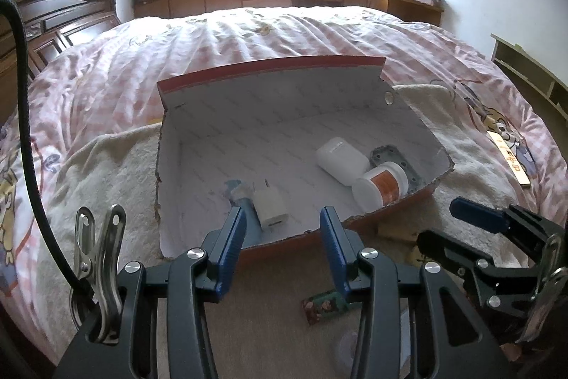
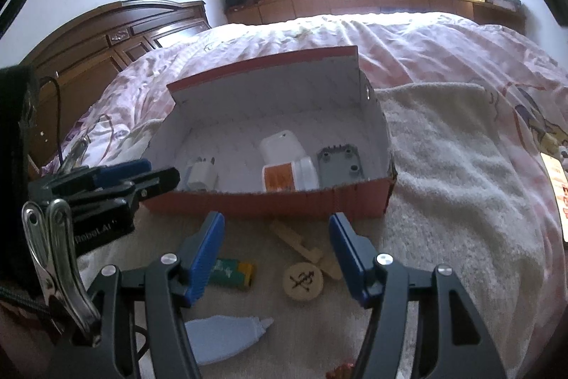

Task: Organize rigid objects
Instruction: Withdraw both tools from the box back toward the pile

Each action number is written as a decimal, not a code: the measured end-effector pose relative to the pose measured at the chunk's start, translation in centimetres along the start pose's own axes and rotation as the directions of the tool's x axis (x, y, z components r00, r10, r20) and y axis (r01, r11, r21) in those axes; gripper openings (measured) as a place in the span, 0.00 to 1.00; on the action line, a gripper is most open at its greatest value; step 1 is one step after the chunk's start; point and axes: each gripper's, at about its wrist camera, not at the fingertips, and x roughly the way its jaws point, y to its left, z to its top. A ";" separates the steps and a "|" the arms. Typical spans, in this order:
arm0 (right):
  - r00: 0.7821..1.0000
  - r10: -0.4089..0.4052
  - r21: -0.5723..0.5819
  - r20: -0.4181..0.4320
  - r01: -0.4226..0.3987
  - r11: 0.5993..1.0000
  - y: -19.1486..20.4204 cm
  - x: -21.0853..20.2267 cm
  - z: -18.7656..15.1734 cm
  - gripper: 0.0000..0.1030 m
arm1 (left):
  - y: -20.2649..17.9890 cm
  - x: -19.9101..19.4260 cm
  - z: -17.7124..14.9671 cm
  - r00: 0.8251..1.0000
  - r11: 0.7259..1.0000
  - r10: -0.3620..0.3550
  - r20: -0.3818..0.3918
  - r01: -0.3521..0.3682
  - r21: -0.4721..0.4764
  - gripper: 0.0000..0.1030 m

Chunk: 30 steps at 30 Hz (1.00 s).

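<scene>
Left gripper [image 1: 283, 238]: jaws spread, nothing held, poised at the near wall of the cardboard box [image 1: 408, 199]. Right gripper [image 2: 277, 254]: jaws likewise spread and empty, held over loose items on the cream towel [image 2: 443, 166].

Already lodged in the box: white charger plug [image 1: 270, 208], blue tube [image 1: 238, 192] beside it, white bottle [image 1: 342, 162], orange-labelled jar [image 1: 381, 185] lying on its side, grey plate [image 2: 340, 164] at the right end.

Outstanding, on the towel in front of the box: round wooden game piece [image 2: 302, 280], pale wooden stick [image 2: 294, 242] just behind it, green-and-yellow lighter [image 2: 234, 274], pale blue nozzle-tipped tube [image 2: 227, 334], a small patterned packet [image 1: 325, 304].

Handling, judged: all are light and stiff. The game piece is best taken across its diameter, its flat faces offering little purchase. The lighter is likely smooth and should be pinched across its narrow sides at mid-length. The stick is taken near its middle to avoid tipping.
</scene>
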 end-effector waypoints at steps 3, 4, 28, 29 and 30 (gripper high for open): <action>1.000 -0.001 0.004 -0.010 0.001 1.000 -0.1 -0.3 -0.5 0.63 | 0.0 -0.2 0.0 1.000 1.000 -0.002 0.003 0.002 -0.003 0.43; 1.000 -0.001 0.005 -0.012 0.001 1.000 -0.1 -0.4 -0.6 0.63 | 0.0 -0.2 0.0 1.000 1.000 -0.003 0.001 0.003 -0.006 0.43; 0.996 -0.011 0.035 -0.094 0.014 0.999 -2.0 -1.6 -5.0 0.63 | -1.1 -0.3 -5.0 0.991 0.997 -0.065 -0.114 0.061 -0.044 0.43; 0.995 -0.011 0.036 -0.095 0.015 0.999 -2.1 -1.6 -5.1 0.63 | -1.3 -0.2 -5.0 0.990 0.997 -0.071 -0.122 0.065 -0.046 0.43; 0.995 -0.012 0.037 -0.096 0.015 0.999 -2.2 -1.6 -5.2 0.63 | -1.6 0.1 -5.1 0.988 0.996 -0.081 -0.133 0.075 -0.049 0.43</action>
